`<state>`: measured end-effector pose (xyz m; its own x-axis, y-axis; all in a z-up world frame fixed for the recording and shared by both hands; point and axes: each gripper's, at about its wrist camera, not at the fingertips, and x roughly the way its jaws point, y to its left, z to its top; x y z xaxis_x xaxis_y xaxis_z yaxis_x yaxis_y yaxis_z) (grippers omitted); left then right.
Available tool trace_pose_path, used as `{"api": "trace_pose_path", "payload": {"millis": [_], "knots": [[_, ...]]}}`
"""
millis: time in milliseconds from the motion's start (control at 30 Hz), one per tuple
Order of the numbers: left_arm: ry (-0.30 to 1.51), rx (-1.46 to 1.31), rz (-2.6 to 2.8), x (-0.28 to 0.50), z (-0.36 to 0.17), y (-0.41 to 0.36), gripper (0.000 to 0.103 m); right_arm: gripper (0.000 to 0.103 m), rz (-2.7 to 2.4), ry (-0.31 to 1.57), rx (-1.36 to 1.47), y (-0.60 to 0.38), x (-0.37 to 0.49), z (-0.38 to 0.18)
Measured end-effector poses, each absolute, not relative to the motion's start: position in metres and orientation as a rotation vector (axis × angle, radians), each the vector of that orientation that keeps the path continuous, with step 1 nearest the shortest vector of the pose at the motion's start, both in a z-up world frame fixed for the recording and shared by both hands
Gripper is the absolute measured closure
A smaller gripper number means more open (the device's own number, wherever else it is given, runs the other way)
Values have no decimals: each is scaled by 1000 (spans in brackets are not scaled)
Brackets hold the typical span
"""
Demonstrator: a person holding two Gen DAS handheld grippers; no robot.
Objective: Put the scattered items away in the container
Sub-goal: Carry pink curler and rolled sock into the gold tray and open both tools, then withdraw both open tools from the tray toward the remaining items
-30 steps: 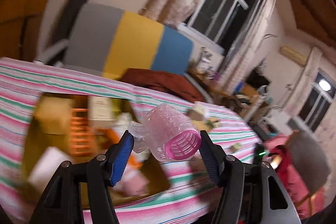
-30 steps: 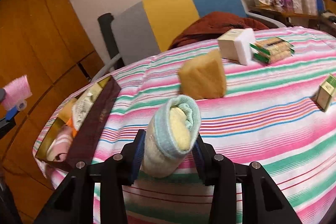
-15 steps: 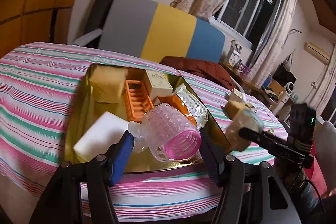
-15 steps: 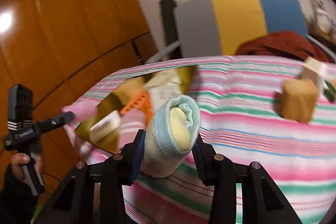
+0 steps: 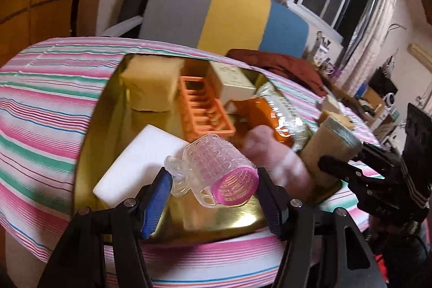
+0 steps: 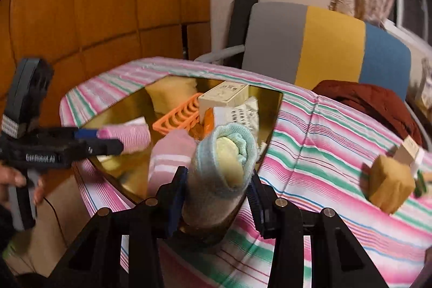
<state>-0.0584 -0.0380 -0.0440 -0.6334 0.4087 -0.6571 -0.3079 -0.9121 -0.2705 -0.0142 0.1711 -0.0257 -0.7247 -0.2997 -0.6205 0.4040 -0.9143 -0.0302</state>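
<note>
Converging on the gold rectangular tray (image 5: 89, 131) now: a second back both tools were off to either side of it, now both over its near end. Left tool (image 5: 213, 196) pinching pink plastic hair roller with clear clip (image 5: 216, 174), now low over white foam block (image 5: 140, 161). Right tool (image 6: 216, 193) clamped on rolled blue-and-yellow sock (image 6: 224, 161), now at tray's right corner beside pink striped sock roll (image 6: 170, 153). Both pitched downward, release likely next. Tan sponge cube (image 6: 388, 185) and small boxes left on striped tabletop (image 6: 324, 142).
</note>
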Motion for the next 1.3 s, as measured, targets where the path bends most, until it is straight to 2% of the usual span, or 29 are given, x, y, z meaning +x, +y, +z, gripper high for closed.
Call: {"api": "trace_pose_path", "payload": {"millis": [167, 400, 567, 633, 700, 767, 1000, 1300], "knots": [[-136, -1030, 2555, -53, -47, -35, 39, 58, -2571, 252, 933, 165, -21, -39], [-243, -981, 2556, -51, -42, -44, 38, 45, -2595, 147, 887, 180, -14, -29], [-261, -934, 2566, -44, -37, -47, 38, 45, -2656, 116, 837, 189, -6, -20], [-259, -913, 2555, -42, -36, -46, 38, 52, -2668, 105, 808, 192, -1, -16], [-230, -934, 2555, -43, -39, -42, 38, 68, -2667, 114, 792, 191, 0, -13], [-174, -946, 2571, -43, -41, -36, 38, 76, -2655, 130, 797, 187, -1, -14], [-192, -928, 2542, -41, -39, -36, 32, 77, -2672, 177, 818, 182, -8, -21], [-200, -905, 2569, -37, -36, -37, 33, 76, -2681, 134, 821, 187, -10, -23]]}}
